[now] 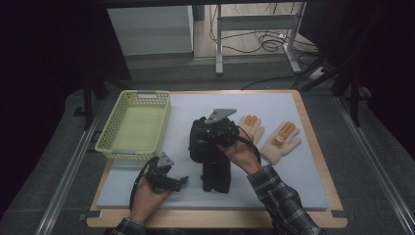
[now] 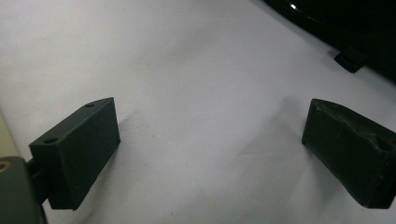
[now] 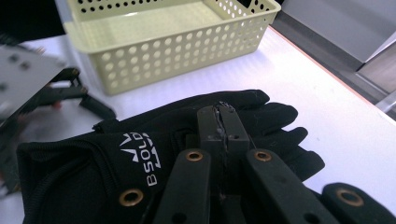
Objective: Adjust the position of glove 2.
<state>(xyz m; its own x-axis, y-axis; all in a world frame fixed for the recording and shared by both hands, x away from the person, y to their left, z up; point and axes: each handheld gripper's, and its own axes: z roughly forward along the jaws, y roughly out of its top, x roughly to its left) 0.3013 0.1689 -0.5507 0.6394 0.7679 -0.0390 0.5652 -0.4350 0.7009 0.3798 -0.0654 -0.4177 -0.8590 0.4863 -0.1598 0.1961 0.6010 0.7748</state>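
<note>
Your left gripper (image 1: 183, 180) rests low on the white counter (image 1: 303, 166) in the high view, and your right gripper (image 1: 215, 183) carries a black glove (image 1: 208, 147) beside the yellow basket (image 1: 115, 147). Left gripper view: jaws spread wide over bare counter (image 2: 196, 84). Right gripper view: jaws pressed together, pinching the black glove (image 3: 140, 135) near the basket (image 3: 168, 51).

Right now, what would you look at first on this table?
First, the black glove hanging from the shut right gripper over the middle of the white mat. Next, the yellow basket at the mat's left edge. Then the two cream gloves lying side by side to the right.
</note>
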